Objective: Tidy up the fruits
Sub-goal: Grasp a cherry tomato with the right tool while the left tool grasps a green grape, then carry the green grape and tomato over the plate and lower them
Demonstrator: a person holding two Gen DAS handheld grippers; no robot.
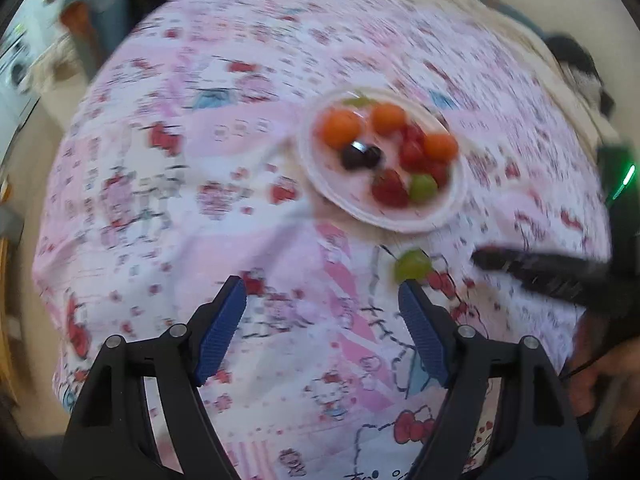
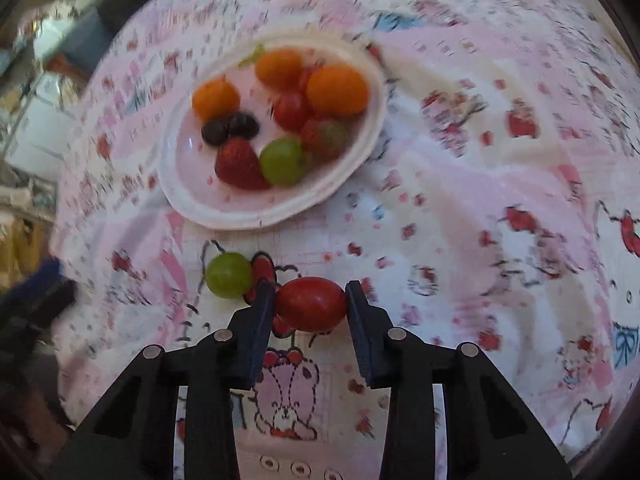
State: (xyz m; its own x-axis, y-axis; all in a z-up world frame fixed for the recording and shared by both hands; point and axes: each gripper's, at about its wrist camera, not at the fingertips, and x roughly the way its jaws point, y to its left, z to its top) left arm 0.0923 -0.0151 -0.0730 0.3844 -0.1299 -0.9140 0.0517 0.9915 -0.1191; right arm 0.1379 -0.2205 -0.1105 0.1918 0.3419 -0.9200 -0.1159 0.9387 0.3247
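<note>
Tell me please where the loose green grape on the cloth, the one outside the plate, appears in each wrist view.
Left wrist view: the green grape lies low and right of centre, just above the left gripper's right fingertip.
Right wrist view: the green grape lies left of centre, beside the red tomato in the right gripper.
Shared landmark: the white plate of fruit, just above the grape.

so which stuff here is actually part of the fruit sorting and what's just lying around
Part of the job:
- red tomato, between the right gripper fingertips
- loose green grape on the cloth
- white plate with oranges, strawberry, grapes and dark fruits
- left gripper, open, nothing in it

Just there:
- patterned pink cloth
- blurred clutter beyond the table edge
</note>
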